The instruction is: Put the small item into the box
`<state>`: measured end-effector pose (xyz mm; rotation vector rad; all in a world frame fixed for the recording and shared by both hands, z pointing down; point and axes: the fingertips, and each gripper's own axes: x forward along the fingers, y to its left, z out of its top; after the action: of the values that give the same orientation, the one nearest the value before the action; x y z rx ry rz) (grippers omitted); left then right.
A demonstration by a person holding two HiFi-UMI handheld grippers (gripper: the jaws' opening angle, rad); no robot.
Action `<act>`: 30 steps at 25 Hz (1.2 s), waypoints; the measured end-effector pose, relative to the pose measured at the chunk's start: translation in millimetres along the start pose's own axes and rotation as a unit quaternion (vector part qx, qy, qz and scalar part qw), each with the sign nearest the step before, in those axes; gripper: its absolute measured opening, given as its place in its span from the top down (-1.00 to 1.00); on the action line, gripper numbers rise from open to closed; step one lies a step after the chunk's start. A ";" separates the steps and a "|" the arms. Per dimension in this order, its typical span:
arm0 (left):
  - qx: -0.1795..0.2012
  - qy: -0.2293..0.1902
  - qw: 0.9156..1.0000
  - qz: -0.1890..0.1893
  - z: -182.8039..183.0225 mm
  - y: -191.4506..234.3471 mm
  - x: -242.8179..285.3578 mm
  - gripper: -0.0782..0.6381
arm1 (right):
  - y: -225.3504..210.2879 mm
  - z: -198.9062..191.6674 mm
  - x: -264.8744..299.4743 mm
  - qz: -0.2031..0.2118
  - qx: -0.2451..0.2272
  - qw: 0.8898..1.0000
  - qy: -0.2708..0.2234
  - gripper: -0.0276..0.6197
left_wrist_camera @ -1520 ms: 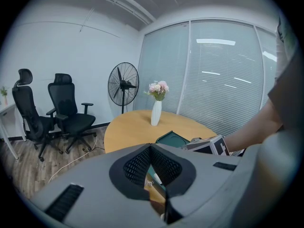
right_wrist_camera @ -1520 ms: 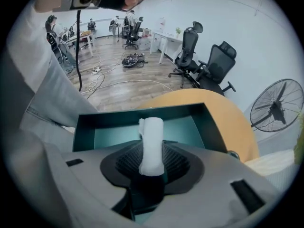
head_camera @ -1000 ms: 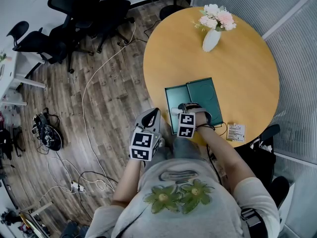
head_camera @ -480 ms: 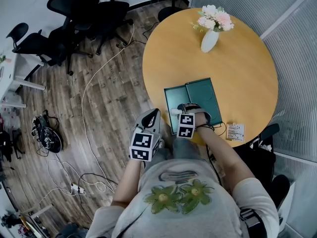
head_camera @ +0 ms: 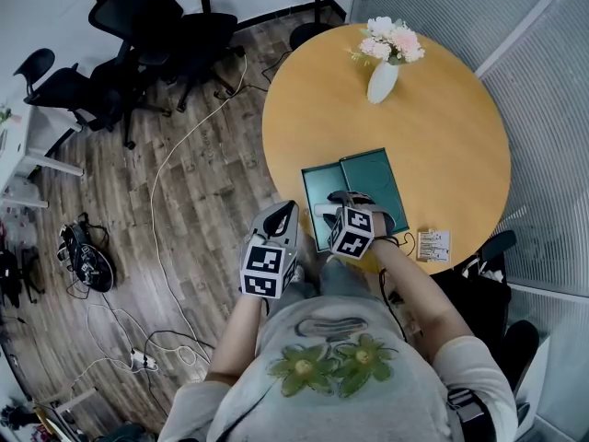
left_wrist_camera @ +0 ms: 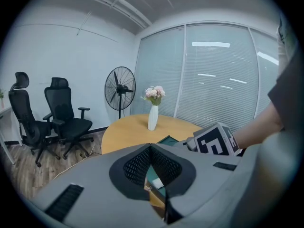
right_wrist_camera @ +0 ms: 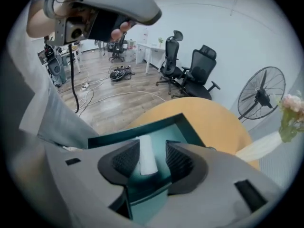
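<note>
Round wooden table point(head_camera: 442, 127), an open green box point(head_camera: 373, 168) near the person's edge.
Over the box, the right gripper point(right_wrist_camera: 152, 147) has its jaws spread wide. The small white item point(right_wrist_camera: 146, 159) lies on the box floor between them, and the pads do not press it. The left gripper point(left_wrist_camera: 151, 148) is held just beside the table's near edge, its jaws together with nothing between them. A vase of flowers point(head_camera: 380, 79) stands at the far side.

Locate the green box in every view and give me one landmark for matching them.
Head view: box lies open just right of centre, at the near edge of the table.
Left gripper view: box shows as a sliver just below centre.
Right gripper view: box fills the lower centre.
Shared landmark: the vase of flowers, seen in all three.
</note>
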<state>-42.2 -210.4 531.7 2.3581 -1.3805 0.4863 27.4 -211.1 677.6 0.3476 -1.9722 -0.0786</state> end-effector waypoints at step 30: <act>-0.005 -0.066 0.997 -0.049 55.1 -47.4 -30.4 0.78 | -35.8 64.1 -203.7 -0.165 0.247 0.899 -0.322 0.90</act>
<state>-8.4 -191.9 462.9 2.4741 -1.3125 0.2998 53.8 -195.2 463.2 1.1050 -2.5586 0.1110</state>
